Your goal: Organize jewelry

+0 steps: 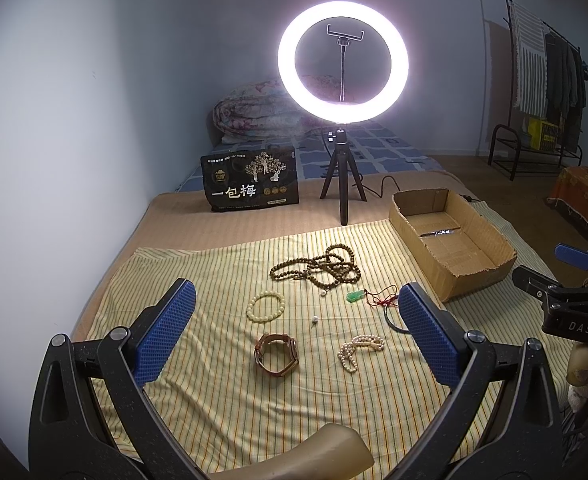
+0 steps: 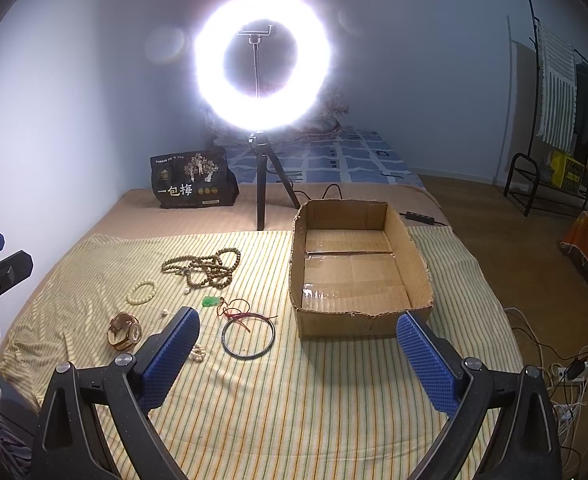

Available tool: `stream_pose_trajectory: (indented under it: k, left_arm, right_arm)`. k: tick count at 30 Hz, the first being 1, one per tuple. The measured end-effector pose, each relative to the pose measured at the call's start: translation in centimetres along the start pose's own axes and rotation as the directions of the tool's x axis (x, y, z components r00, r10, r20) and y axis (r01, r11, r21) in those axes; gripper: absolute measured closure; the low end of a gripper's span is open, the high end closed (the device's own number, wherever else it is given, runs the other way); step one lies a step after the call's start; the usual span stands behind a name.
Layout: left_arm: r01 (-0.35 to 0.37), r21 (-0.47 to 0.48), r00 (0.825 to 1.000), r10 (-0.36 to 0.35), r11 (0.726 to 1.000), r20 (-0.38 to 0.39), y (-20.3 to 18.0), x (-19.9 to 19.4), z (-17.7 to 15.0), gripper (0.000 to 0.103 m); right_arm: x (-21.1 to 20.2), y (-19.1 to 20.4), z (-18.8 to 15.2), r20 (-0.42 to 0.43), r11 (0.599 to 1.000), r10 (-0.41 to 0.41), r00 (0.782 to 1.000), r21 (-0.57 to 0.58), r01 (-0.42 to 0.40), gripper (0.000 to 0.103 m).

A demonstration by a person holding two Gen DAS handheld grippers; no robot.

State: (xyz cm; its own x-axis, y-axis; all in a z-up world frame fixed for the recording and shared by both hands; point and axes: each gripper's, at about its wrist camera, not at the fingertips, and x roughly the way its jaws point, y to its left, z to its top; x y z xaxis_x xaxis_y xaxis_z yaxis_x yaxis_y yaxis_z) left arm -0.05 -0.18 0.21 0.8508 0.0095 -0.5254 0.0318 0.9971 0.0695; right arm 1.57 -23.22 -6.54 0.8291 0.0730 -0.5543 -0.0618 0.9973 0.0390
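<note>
1. Jewelry lies on the striped cloth, seven pieces, all left of one cardboard box at the cloth's far right corner.
2. One long bead necklace lies farthest.
3. One pale bead bracelet, one green pendant, one small loose bead.
4. One watch, one pearl bracelet, one dark bangle.
5. Left gripper and right gripper both have jaws wide apart, holding nothing.

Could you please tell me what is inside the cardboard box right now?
The cardboard box holds no jewelry; only its bare taped floor shows. Its near wall hides a thin strip of the floor.
</note>
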Motion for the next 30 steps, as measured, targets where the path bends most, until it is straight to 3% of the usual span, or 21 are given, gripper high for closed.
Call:
stream_pose_trajectory:
  k: [21,30]
  left_arm:
    - [-0.031,-0.016,0.999,0.031,0.999,-0.039,1.5,1.2,-0.8,0.000]
    - [-0.073,-0.075,0.985,0.060,0.995,-0.163,4.6,4.6,-1.9,0.000]
  right_arm:
    - [0.8,0.6,0.0,-0.019,1.000,0.025,1.000,-0.018,-0.025,0.003]
    - [2.8,2.4,-0.5,-0.062,0.994,0.066,0.996,-0.078,-0.070,0.005]
